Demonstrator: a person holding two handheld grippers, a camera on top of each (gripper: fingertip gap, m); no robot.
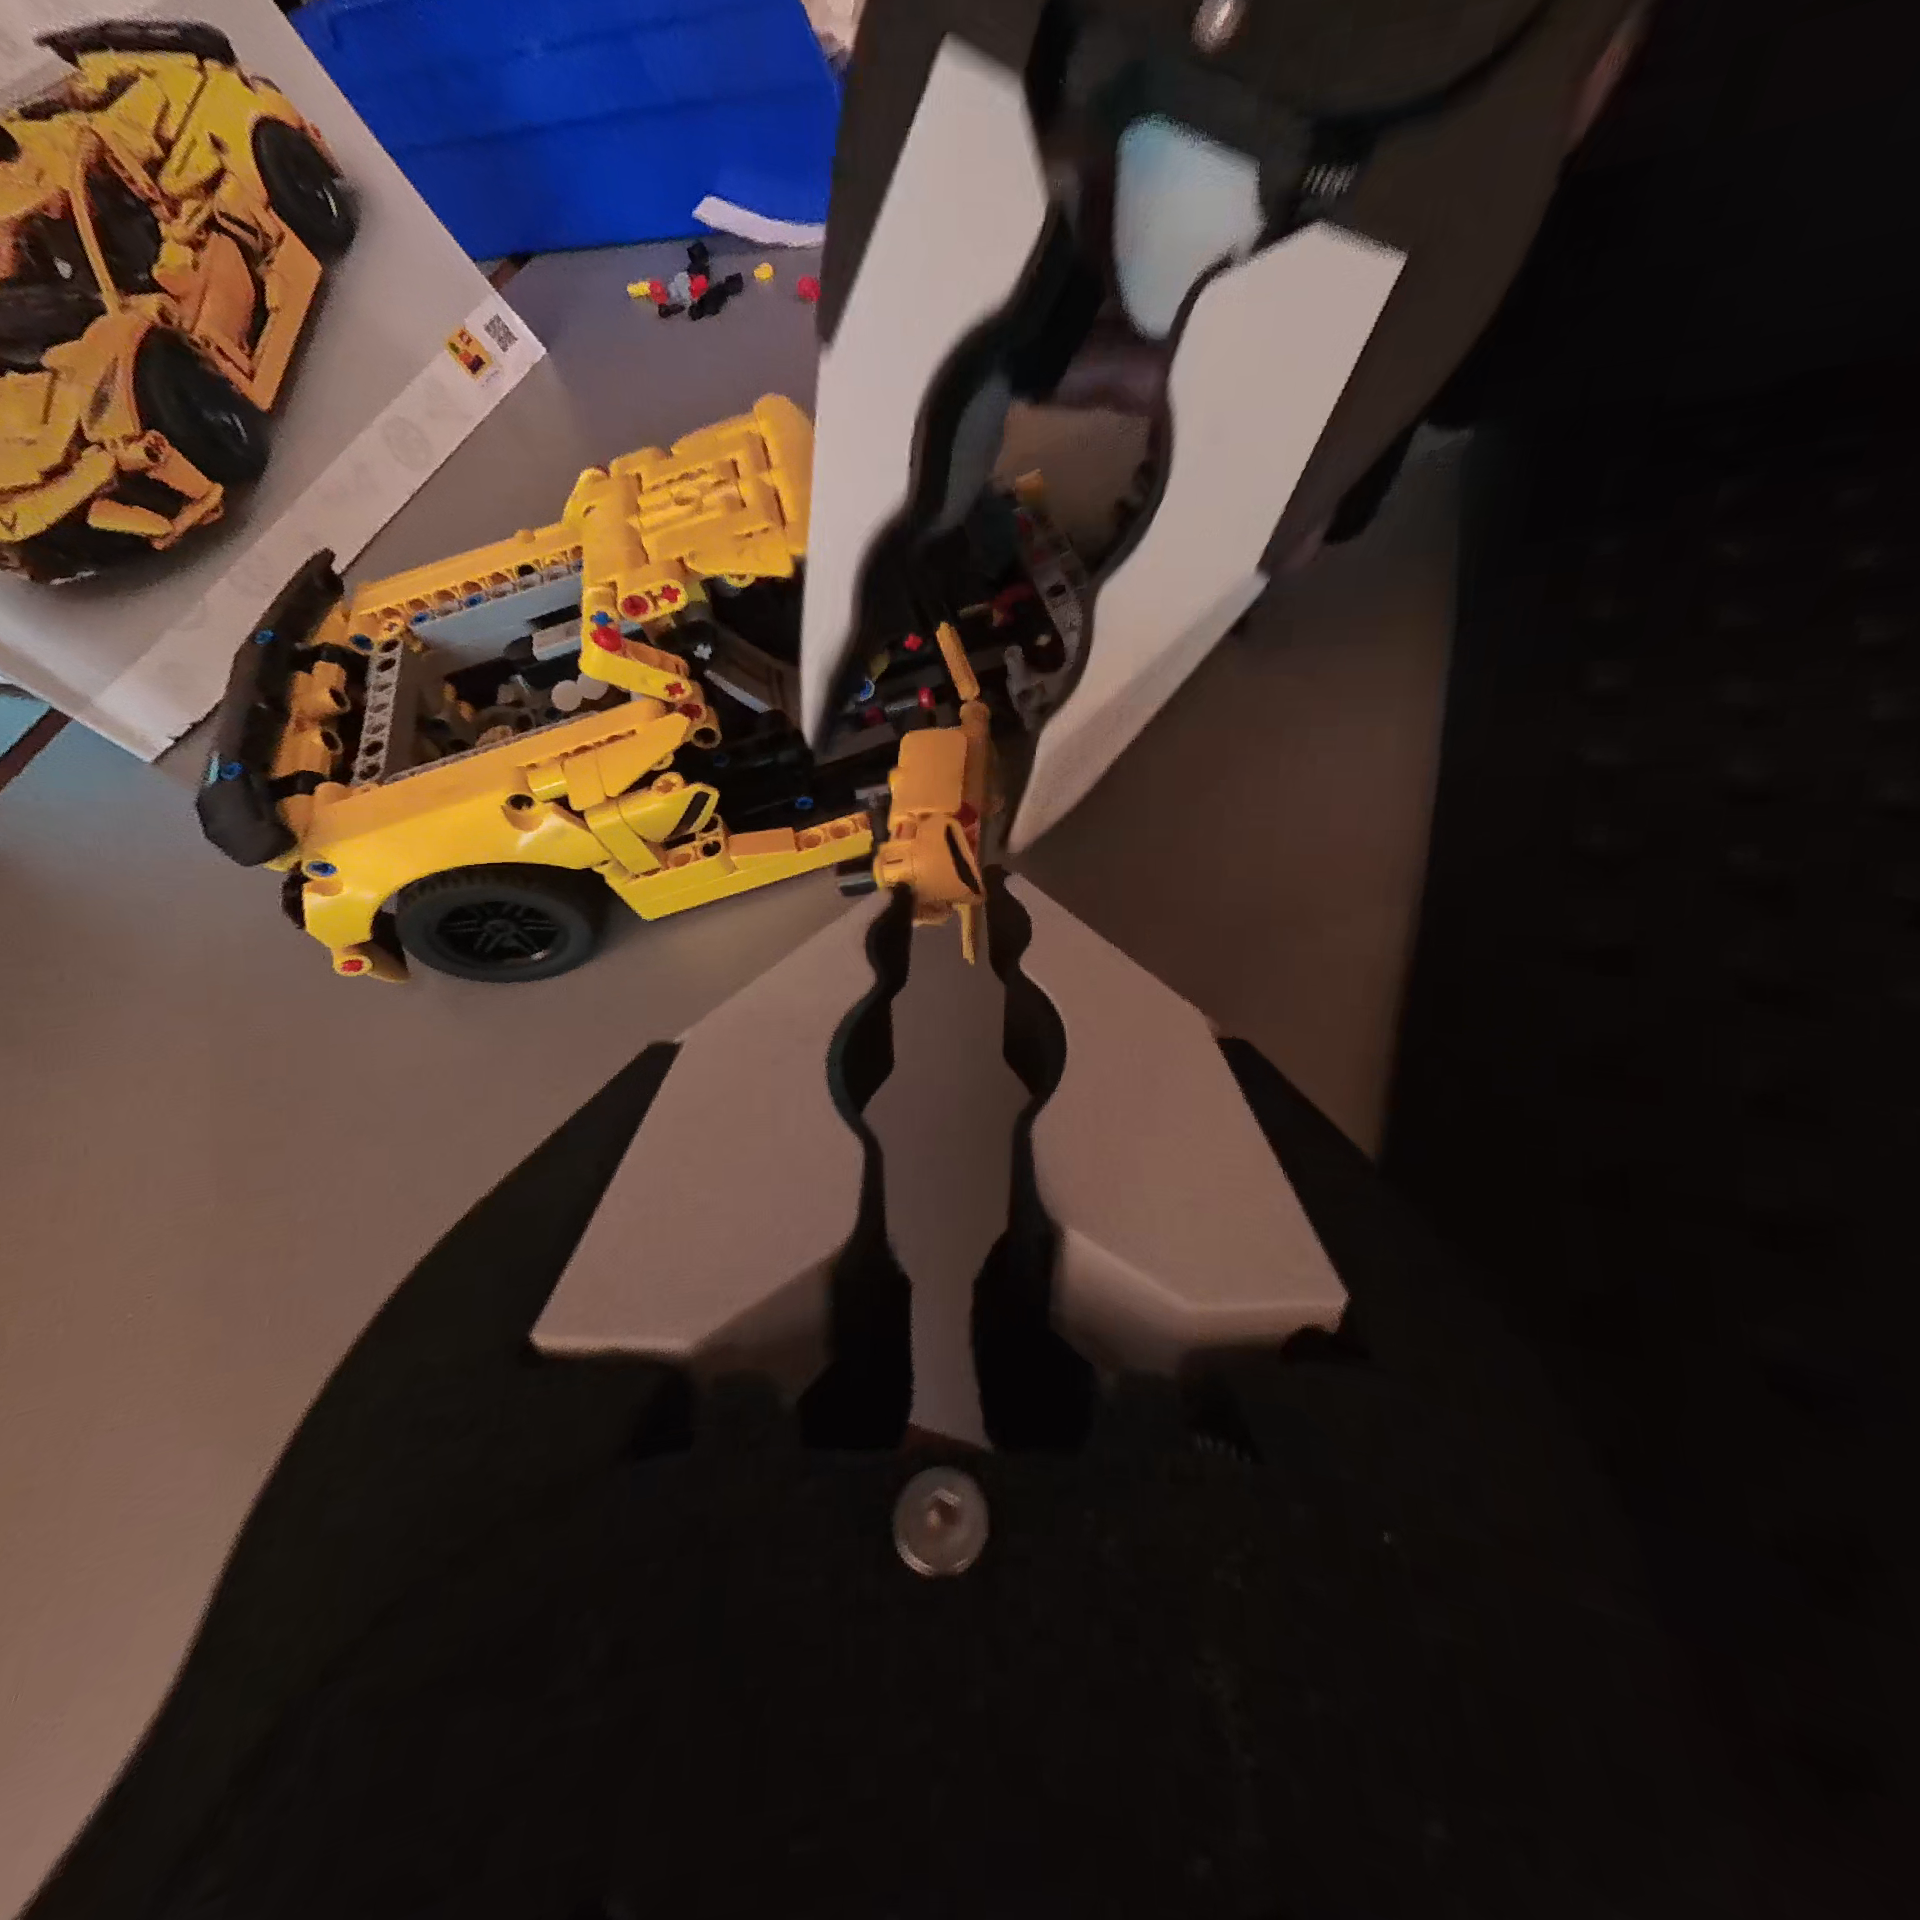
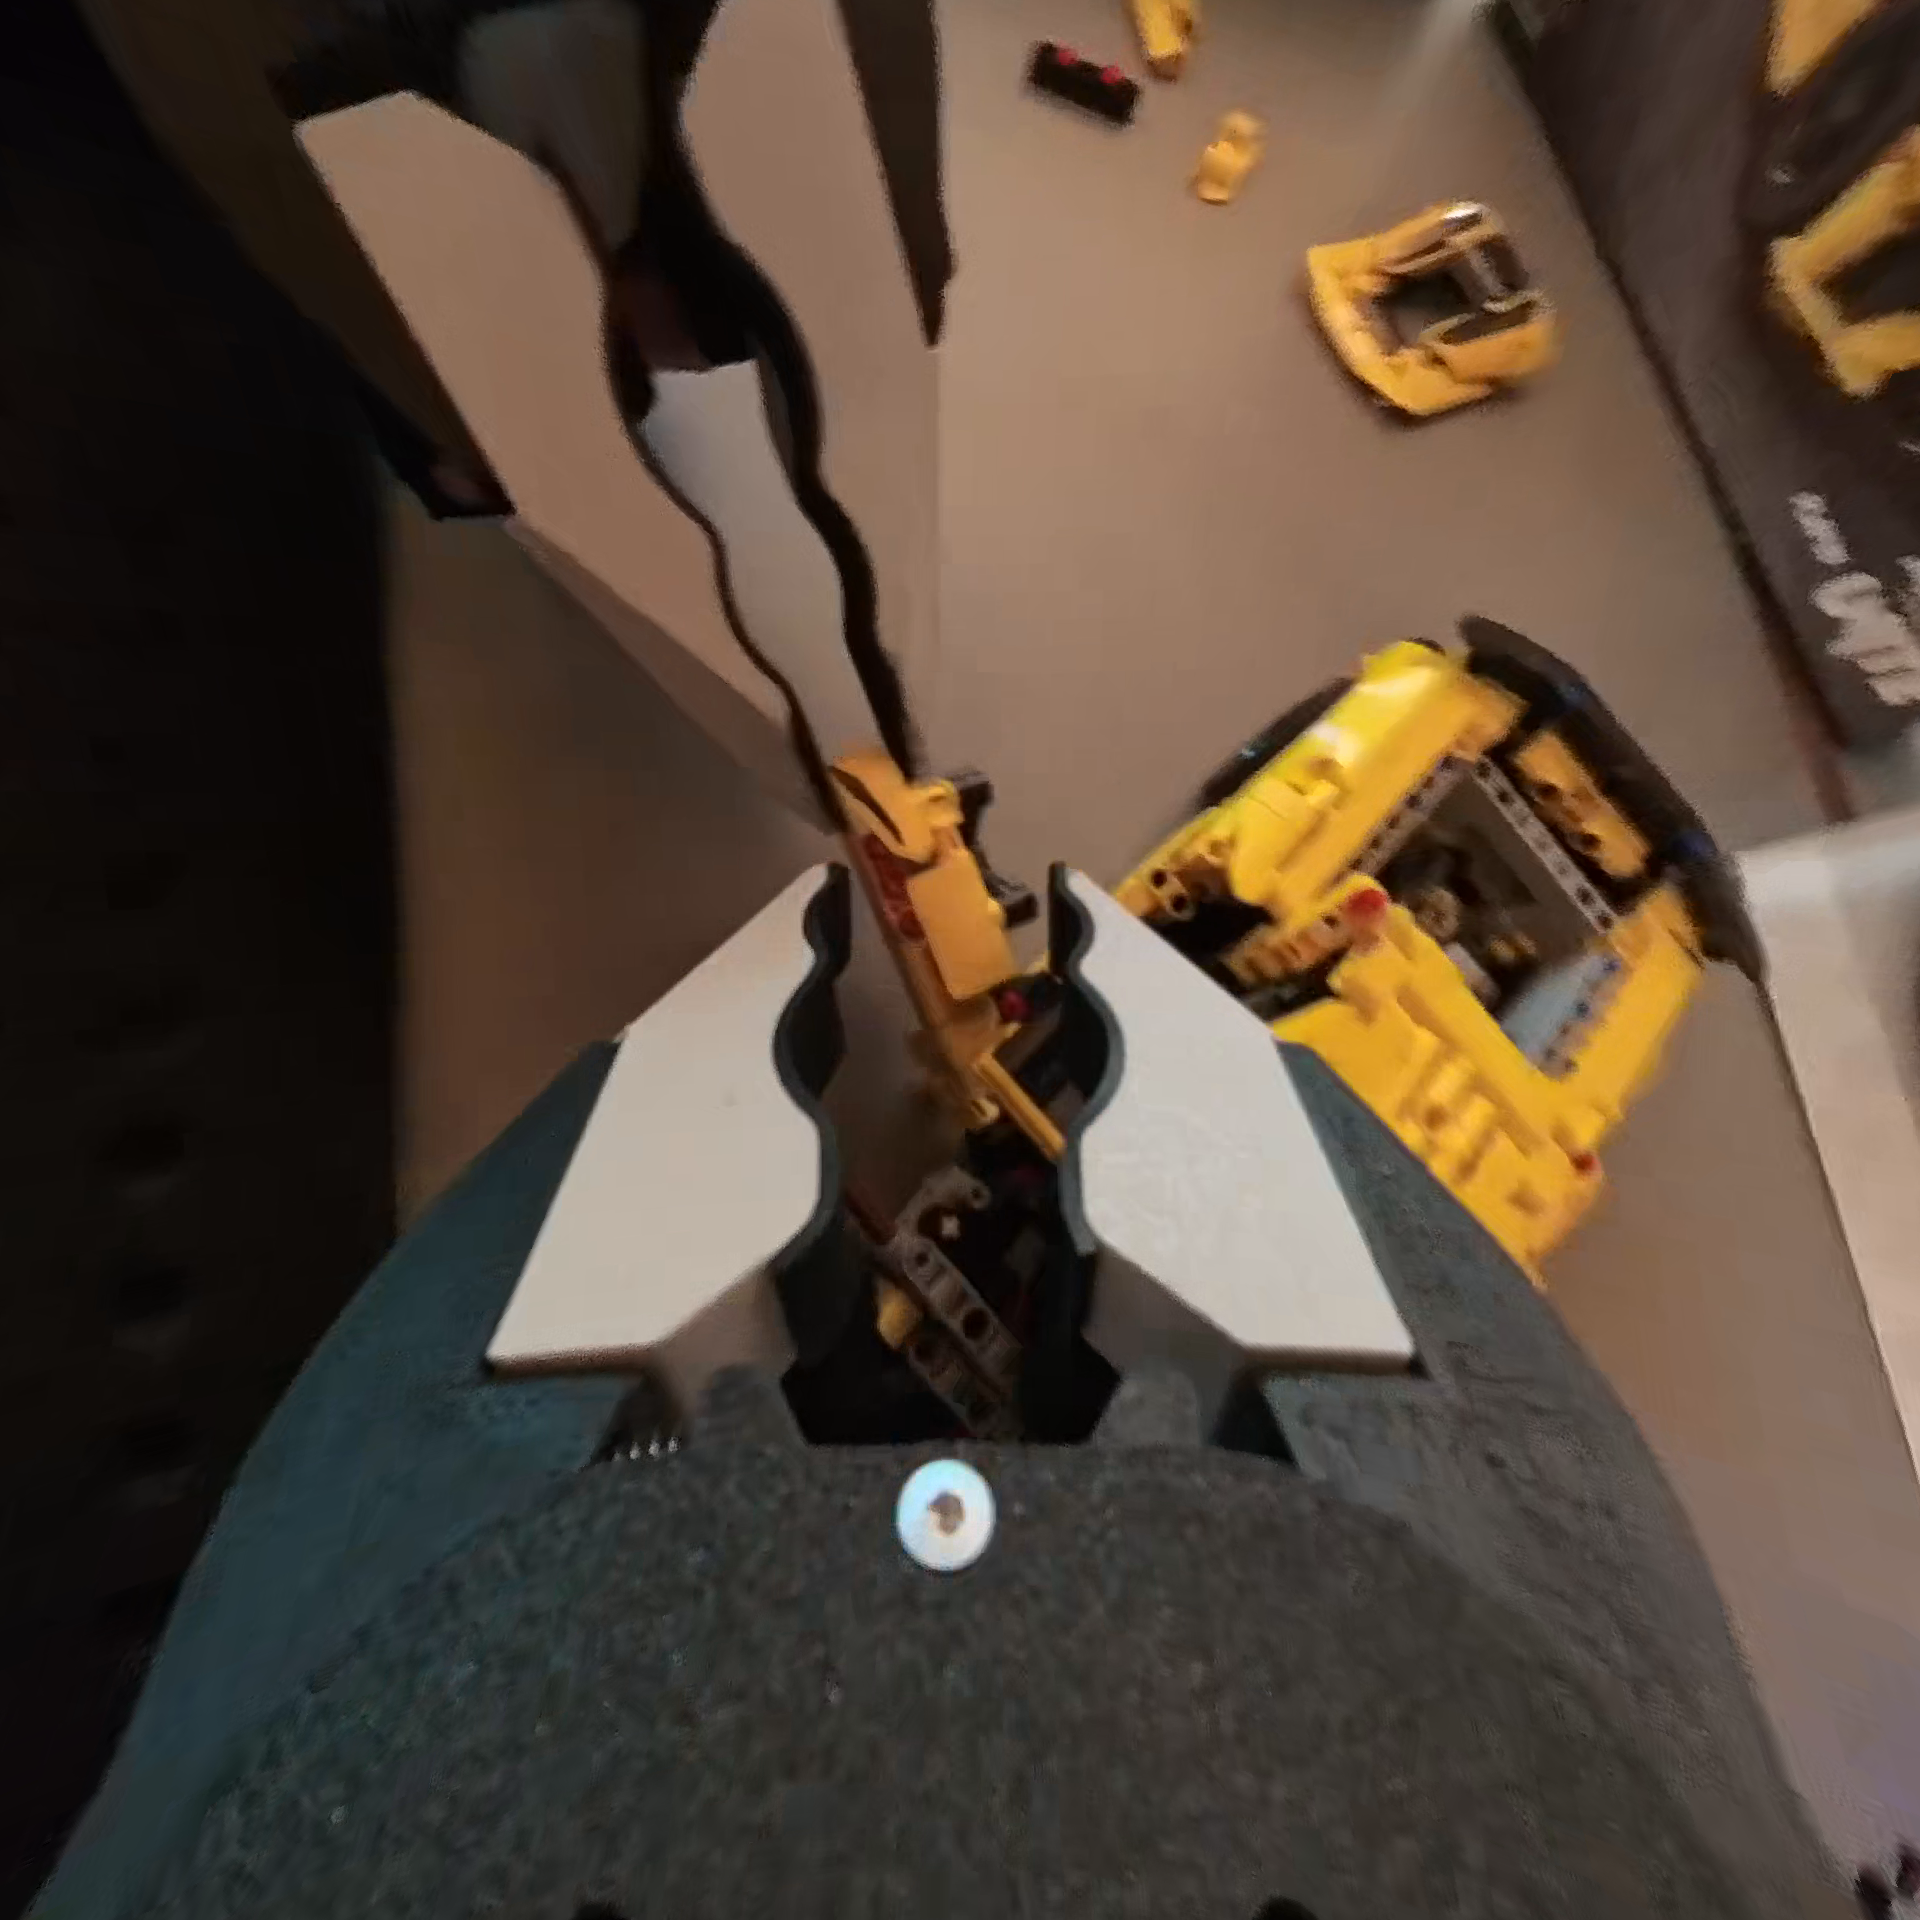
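A yellow brick-built car [image 1: 468,831] stands on the grey table [image 1: 208,1143], its open front end toward both grippers; it also shows in the right wrist view [image 2: 1403,987]. My left gripper [image 1: 948,899] is shut on a yellow panel piece [image 1: 930,821] at the car's front corner; it enters the right wrist view [image 2: 862,769] from the top left, pinching that panel [image 2: 935,894]. My right gripper [image 2: 945,894] straddles the car's front chassis of grey and black beams [image 2: 945,1299], its fingers closed against it. In the left wrist view it [image 1: 923,790] comes down from above.
A booklet picturing a yellow car [image 1: 156,312] and a blue bin [image 1: 571,114] lie behind the car, with small loose pieces [image 1: 696,286]. A yellow sub-assembly [image 2: 1423,312], a small yellow piece [image 2: 1226,156] and a dark box [image 2: 1818,468] sit farther off. The table edge [image 1: 1423,831] borders dark floor. Only a small space, under 4 cm, lies between the two pairs of fingers.
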